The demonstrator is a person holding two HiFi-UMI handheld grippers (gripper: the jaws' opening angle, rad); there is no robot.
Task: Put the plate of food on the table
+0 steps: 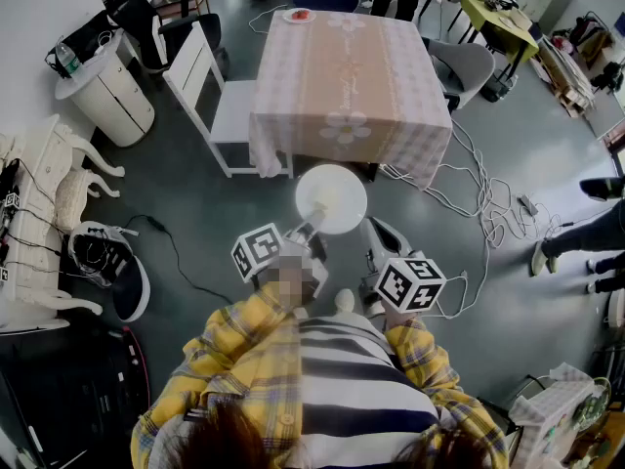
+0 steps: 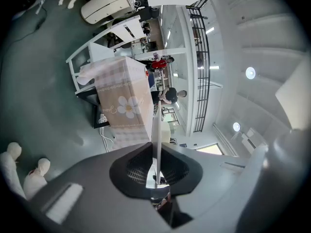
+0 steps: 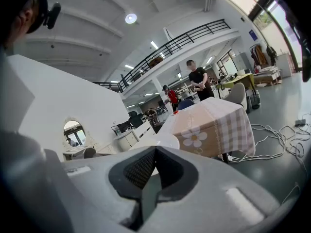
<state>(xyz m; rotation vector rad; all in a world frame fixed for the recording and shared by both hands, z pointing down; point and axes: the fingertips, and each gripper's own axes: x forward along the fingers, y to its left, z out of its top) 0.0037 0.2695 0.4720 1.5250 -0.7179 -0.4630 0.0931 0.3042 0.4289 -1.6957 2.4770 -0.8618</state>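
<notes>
A round white plate hangs over the floor just short of the table, which wears a pink checked cloth with flower prints. No food shows on its top from the head view. My left gripper is shut on the plate's near rim. In the left gripper view the plate stands edge-on between the pads of the left gripper. My right gripper is beside the plate, shut and empty. The right gripper looks toward the plate and the table. A small dish with red food sits at the table's far edge.
A white chair stands at the table's left and a grey chair at its right. Cables trail over the floor to the right. A white cabinet and shoes are at the left. People stand beyond the table.
</notes>
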